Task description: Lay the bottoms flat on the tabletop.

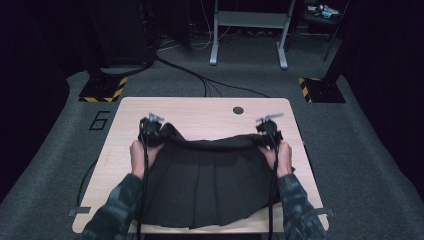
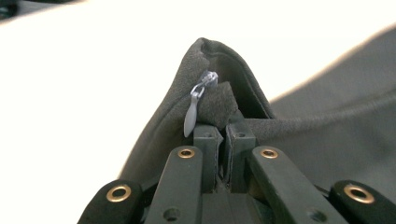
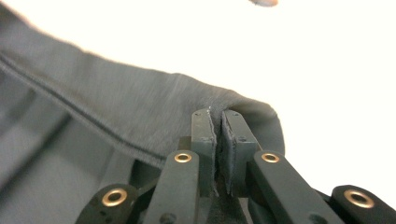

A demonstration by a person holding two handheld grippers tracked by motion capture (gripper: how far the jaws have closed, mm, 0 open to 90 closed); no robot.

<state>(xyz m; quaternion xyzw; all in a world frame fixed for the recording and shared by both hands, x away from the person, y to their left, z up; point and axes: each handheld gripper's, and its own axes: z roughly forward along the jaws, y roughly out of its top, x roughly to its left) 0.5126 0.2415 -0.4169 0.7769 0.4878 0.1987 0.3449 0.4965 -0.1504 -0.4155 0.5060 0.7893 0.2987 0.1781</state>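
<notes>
Together we hold a black pleated skirt (image 1: 205, 185) by its waistband over the counter (image 1: 200, 112).
Our left gripper (image 1: 151, 131) is clamped tight on the waistband corner beside the silver zipper pull (image 2: 192, 108), and our right gripper (image 1: 268, 134) is pinched closed on the opposite corner. Between them the waistband sags slightly, while the pleated body lies spread flat on the counter, its hem reaching the near edge between our forearms.

High view dim with dark surroundings; both gripper views blow the table (image 2: 70, 116) out white; near parts blurred.
</notes>
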